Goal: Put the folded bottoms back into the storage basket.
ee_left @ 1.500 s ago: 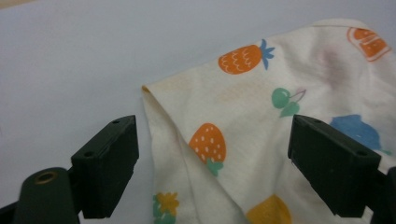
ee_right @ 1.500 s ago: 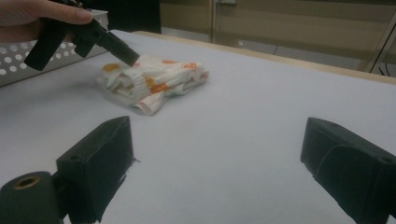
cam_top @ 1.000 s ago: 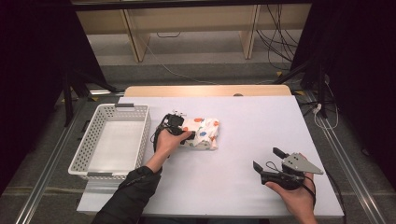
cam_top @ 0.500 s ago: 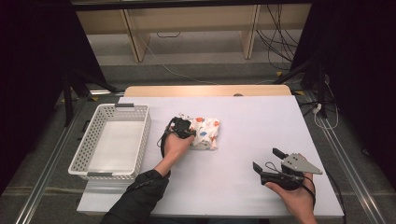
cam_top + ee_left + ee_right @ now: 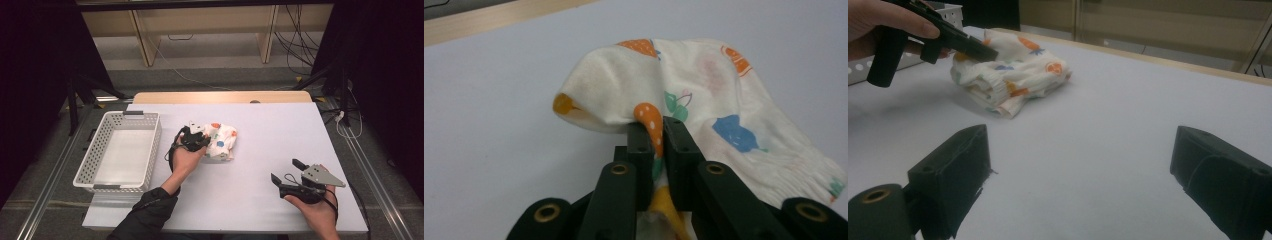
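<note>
left tongs [image 5: 657,145] advanced, pinching cloth [image 5: 704,95] (edge fold).

The left gripper [image 5: 196,136] is held forward at mid-counter by the left hand [image 5: 186,159], its jaws pressed together. The right gripper [image 5: 291,177] is held low at the near right by the right hand [image 5: 315,212], its jaws spread wide apart.

No readable text, label, brand, number or sign anywhere.
</note>
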